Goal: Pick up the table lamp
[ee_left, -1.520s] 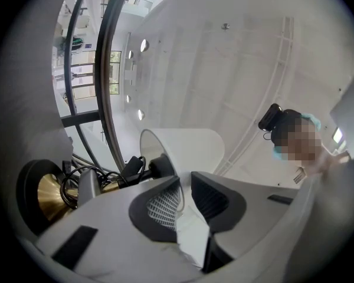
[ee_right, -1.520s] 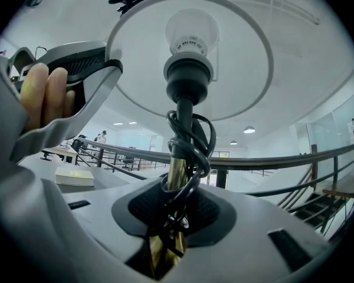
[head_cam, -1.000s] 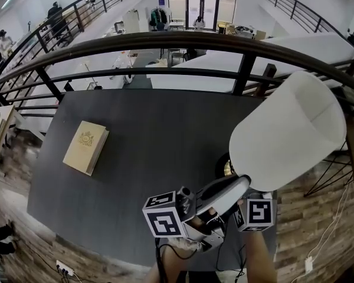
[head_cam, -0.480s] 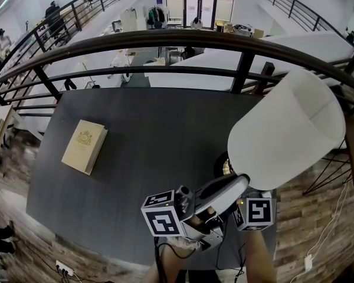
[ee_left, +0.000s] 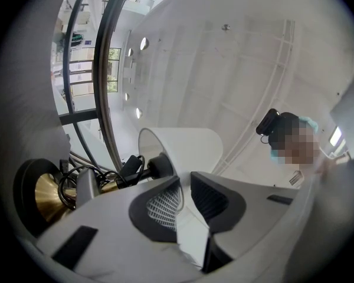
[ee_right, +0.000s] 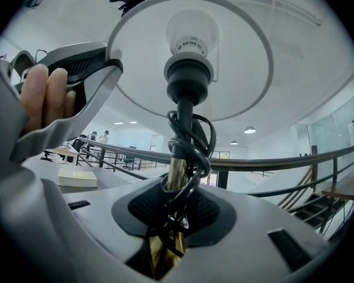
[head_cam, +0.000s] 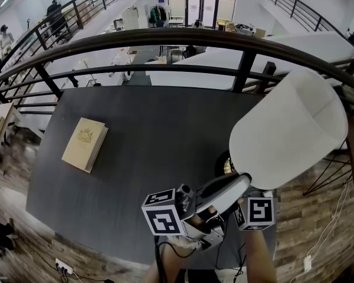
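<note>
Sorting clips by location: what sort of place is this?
Probably a mezzanine in a large office or workshop hall: a dark table stands by a curved railing, overlooking a lower floor with desks and people.

Your head view's bright and even, daylight coming through the glass doors (head_cam: 200,7) at the top. Fisheye bows the railing (head_cam: 165,39) hard. The dark table (head_cam: 153,134) shows barely any shadow. Both gripper views have black corners, the white shade (ee_left: 189,149) is close to blowing out, and stuff right up at the lens looks soft.
</note>
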`<state>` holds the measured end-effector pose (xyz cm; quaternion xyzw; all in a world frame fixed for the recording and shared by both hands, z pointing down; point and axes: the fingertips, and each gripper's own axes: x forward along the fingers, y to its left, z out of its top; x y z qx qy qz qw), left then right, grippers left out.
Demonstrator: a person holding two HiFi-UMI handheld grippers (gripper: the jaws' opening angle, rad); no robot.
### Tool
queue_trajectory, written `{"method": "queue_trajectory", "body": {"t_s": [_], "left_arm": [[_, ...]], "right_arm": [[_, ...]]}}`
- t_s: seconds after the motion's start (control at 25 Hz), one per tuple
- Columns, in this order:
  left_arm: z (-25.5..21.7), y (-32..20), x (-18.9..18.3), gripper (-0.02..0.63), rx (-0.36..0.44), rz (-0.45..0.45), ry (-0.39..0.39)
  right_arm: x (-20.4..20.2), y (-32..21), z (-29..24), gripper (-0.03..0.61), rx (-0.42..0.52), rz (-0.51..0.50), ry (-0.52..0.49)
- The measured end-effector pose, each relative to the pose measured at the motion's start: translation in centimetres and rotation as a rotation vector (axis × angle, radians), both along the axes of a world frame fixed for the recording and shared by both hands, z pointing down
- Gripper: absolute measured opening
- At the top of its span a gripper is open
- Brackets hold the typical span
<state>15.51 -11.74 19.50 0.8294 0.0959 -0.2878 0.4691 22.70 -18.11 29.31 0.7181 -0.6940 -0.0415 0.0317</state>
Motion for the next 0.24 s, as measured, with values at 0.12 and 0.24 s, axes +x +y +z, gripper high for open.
{"method": "queue_trajectory", "body": {"t_s": [0.12, 0.24], "left_arm": [[0.01, 0.13, 0.03, 0.083, 0.004, -0.002, -0.003], [0.06, 0.12, -0.06, 0.083, 0.006, -0.003, -0.006]], "right_arm": [[0.00, 0.09, 0.00, 0.115, -0.002, -0.001, 0.003], [-0.12, 0.12, 0.16, 0.115, -0.017, -0.001, 0.014]]}}
